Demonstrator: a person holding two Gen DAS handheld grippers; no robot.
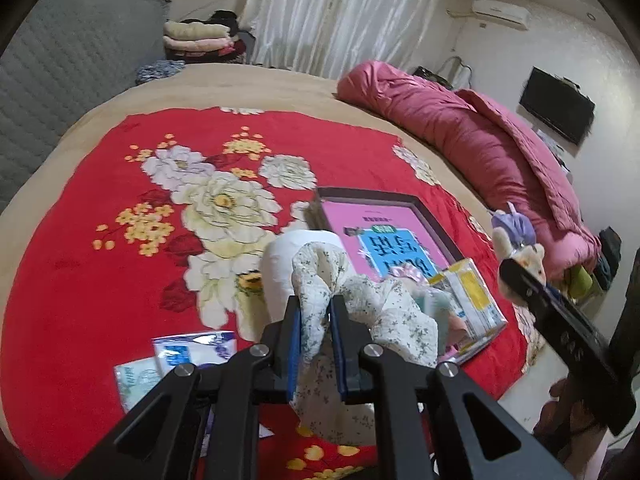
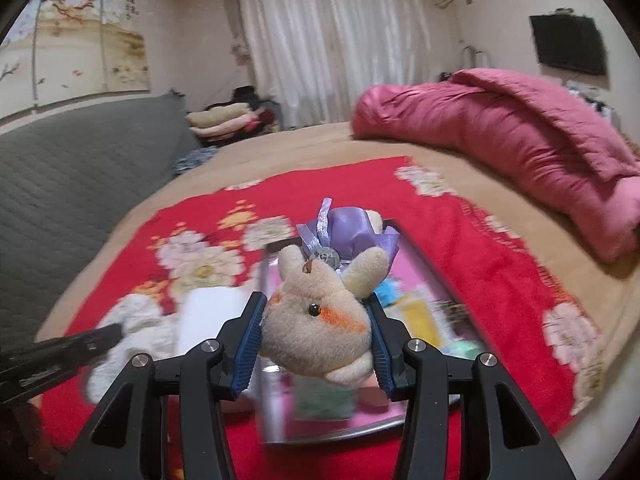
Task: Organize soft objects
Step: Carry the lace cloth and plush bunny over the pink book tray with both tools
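The left tongs [image 1: 314, 316] clamp a floral cloth [image 1: 320, 280] above the red blanket [image 1: 120, 264] on the bed. The right tongs [image 2: 316, 320], raised over the pink tray [image 2: 408, 276], grip a plush rabbit [image 2: 316, 320].

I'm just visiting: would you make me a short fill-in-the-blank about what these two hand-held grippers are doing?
1. The left hand-held gripper pinches a floral ____.
2. The right hand-held gripper clamps a plush ____.
3. The blanket on the bed is mostly ____.

Missing words: cloth; rabbit; red.
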